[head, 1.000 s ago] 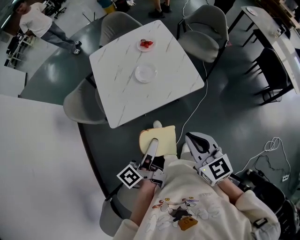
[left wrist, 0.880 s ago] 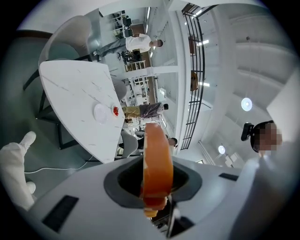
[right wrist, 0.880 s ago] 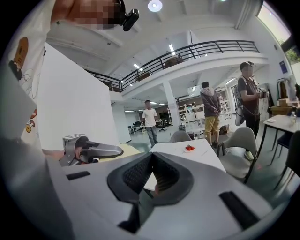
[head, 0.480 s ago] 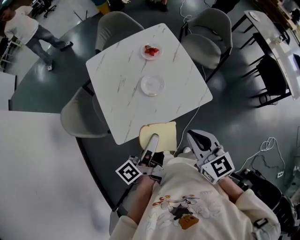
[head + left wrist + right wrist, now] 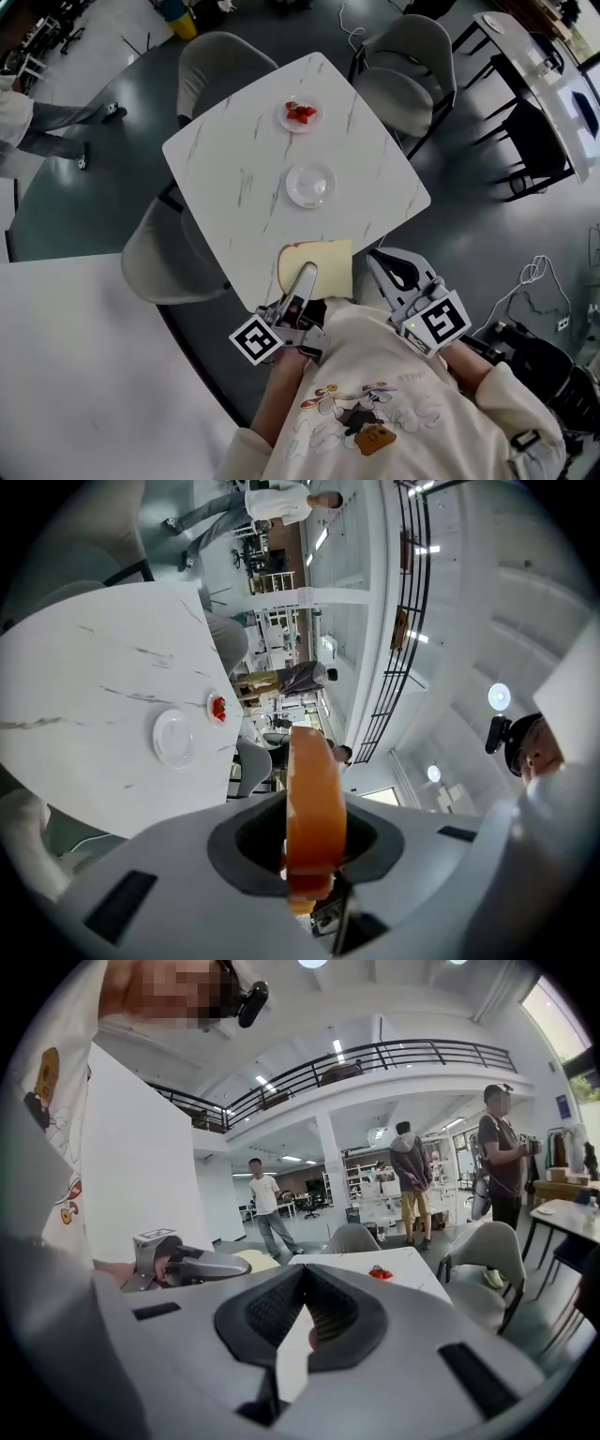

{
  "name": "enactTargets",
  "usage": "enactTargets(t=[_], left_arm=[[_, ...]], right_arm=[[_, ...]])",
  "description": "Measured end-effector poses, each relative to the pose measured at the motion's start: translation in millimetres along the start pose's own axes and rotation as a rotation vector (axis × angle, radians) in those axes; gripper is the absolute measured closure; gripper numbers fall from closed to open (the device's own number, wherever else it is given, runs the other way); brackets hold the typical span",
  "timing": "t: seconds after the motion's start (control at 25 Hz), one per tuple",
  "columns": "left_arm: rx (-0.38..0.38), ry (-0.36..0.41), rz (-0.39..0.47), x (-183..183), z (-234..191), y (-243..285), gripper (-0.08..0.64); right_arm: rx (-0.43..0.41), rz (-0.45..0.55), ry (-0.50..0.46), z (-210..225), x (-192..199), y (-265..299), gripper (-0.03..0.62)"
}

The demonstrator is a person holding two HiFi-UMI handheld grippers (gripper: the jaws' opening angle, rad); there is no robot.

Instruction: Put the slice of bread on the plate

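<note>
Grips slice of bread [image 5: 334, 266] in left gripper [image 5: 307, 275] at near table [image 5: 234, 178] edge, short of plate [image 5: 310, 185], with right gripper [image 5: 378, 262] closed and empty.

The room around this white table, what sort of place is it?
Probably a big open workspace or lab hall with a lounge corner: a marble-look table with padded chairs round it, an upper gallery with railings, and people standing about.
</note>
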State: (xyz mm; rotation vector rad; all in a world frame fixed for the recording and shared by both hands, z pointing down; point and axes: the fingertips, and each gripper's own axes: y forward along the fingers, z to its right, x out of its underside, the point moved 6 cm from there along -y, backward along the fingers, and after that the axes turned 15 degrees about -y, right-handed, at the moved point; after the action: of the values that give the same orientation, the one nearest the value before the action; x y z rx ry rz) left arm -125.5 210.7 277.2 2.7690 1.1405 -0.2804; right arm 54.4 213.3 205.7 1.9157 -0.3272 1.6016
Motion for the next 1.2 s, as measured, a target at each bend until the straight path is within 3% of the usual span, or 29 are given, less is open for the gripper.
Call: enactTargets(t=[0.28,0.52,0.56,0.8,0.96,1.08,1.2], left_arm=[[-0.036,0.012,-0.038,-26.5,-6.1,11.7,0.459],[-0.033,0.018,-0.049,-37.6,-12.6,24.6,0.459],[-0.03,0.032,-0.062,-40.3,-14.2,28.5,0.459],[-0.038,0.143,-0.181,-54.8,-26.9,56.9,0.459],[-0.004,0.232,-0.276,-62.8,-45.4,76.9,0.459],[-0.011,0.224,-0.36,-64.0,-65.1,85.0,0.459],[-0.002,0.221,-0.448,-65.3,-77.9,94.3,0.459]], right_arm=[[-0.126,0.01,0.032,9.0,-7.5,28.8,0.588],[-0.219,-0.074,0.089,19.8,5.1,45.7,0.584],[-0.244,-0.09,0.111,22.2,8.0,50.3,0.543],[-0.353,-0.129,0.271,48.5,31.1,76.4,0.472],[-0.416,-0.173,0.323,69.9,56.4,99.3,0.471],[-0.518,-0.23,0.34,72.5,79.8,112.5,0.429],[-0.633,-0.272,0.331,73.2,96.6,125.6,0.428]])
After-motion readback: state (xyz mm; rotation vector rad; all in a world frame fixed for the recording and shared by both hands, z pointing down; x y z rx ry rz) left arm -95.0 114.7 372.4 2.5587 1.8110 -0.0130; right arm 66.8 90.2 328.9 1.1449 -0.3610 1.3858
